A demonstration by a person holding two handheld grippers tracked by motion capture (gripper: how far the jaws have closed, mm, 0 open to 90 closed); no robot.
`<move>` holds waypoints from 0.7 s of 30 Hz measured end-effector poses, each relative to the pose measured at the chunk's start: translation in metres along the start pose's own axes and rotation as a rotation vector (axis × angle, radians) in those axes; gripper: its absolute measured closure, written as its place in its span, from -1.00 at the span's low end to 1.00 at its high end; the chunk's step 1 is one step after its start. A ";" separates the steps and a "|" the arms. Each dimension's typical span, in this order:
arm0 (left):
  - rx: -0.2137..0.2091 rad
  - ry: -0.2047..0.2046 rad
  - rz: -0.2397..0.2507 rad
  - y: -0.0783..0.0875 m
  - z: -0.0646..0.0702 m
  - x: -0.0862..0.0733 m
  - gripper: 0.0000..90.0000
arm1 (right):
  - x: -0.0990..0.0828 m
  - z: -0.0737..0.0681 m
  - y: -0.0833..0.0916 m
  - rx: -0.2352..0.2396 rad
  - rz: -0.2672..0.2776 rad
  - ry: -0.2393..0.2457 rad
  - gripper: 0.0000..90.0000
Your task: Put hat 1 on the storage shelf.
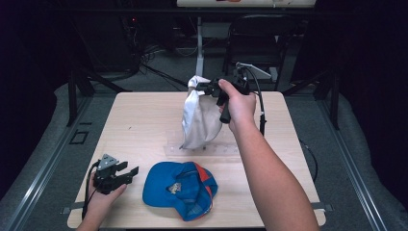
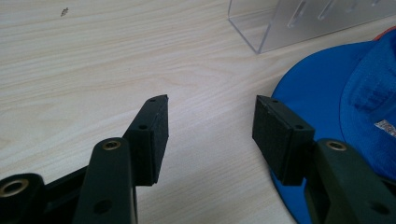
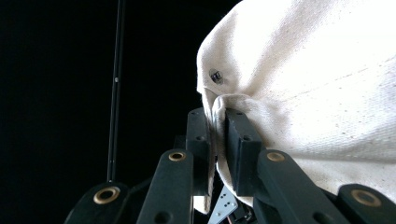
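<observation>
A white cap (image 1: 198,118) hangs above the middle of the table, its lower edge at a clear plastic stand (image 1: 202,148). My right gripper (image 1: 204,87) is shut on the cap's top edge; in the right gripper view the cream cloth (image 3: 317,84) is pinched between the jaws of the right gripper (image 3: 218,135). A blue cap (image 1: 180,188) with red trim lies upside down near the table's front edge. My left gripper (image 1: 129,174) rests on the table left of the blue cap, open, nothing between its pads (image 2: 154,135). The blue cap (image 2: 345,93) lies just right of the jaws.
The light wooden table (image 1: 139,120) is bare on its left half. The clear stand's corner (image 2: 266,28) lies ahead of the left gripper. A dark chair (image 1: 260,33) and cables stand behind the table's far edge.
</observation>
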State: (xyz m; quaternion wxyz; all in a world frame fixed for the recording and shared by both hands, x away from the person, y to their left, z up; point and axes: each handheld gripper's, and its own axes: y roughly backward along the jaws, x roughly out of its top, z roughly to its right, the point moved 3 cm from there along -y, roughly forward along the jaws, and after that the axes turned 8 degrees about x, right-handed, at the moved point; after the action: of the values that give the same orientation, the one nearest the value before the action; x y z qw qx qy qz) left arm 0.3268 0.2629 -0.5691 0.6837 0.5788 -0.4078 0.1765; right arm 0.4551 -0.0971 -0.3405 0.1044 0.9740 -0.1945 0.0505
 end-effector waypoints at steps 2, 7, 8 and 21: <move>-0.002 -0.003 0.003 0.000 0.001 0.000 0.03 | 0.000 0.000 -0.002 0.005 0.002 -0.001 0.79; -0.008 -0.015 0.008 -0.001 0.004 0.001 0.02 | -0.002 -0.001 -0.006 0.016 -0.005 -0.001 0.79; -0.010 -0.023 0.010 -0.001 0.005 0.002 0.01 | -0.003 -0.001 -0.008 0.018 -0.008 0.002 0.79; -0.038 -0.048 0.048 0.004 0.019 0.011 0.00 | -0.010 0.001 -0.029 0.034 -0.037 0.004 0.78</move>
State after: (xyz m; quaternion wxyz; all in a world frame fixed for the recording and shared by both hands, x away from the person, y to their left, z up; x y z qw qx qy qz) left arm 0.3243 0.2436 -0.5583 0.6804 0.5598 -0.4410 0.1710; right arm 0.4572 -0.0673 -0.3484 0.0889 0.9790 -0.1752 0.0539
